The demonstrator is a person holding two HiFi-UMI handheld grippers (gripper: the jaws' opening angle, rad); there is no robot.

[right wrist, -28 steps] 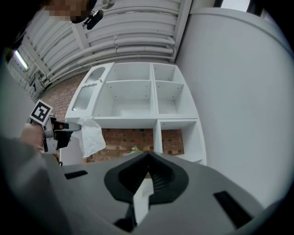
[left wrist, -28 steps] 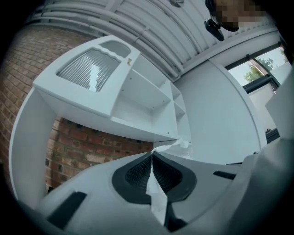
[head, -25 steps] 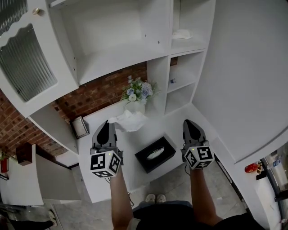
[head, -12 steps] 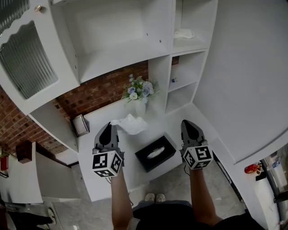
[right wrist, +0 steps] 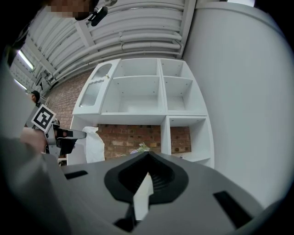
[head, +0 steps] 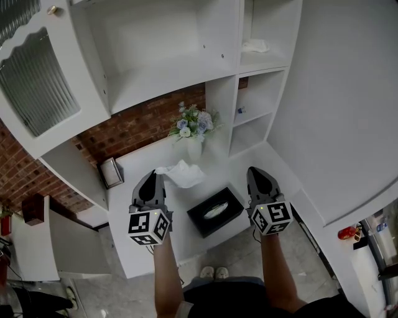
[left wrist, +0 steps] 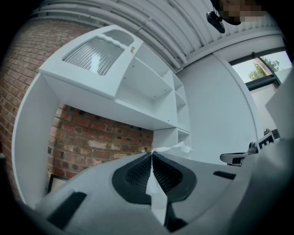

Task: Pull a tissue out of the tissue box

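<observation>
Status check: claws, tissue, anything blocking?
Left claw shut on tissue. Tissue held apart from the tissue box. Right claw shut, empty. Nothing in the way.

This is a home-style living room. A white built-in shelving unit [head: 161, 56] with open cubbies fills the wall, one compartment closed by a ribbed-glass cabinet door [head: 34, 81] with a small brass knob [head: 53, 10]. Red brick wall [head: 137, 127] shows behind the white tabletop [head: 239, 163], which carries a white vase [head: 194, 149] of blue and white flowers [head: 191, 126], a small framed picture [head: 112, 173] and a black tissue box [head: 215, 212]. Overhead, the right gripper view shows a ribbed white ceiling with pipes [right wrist: 138, 36].
</observation>
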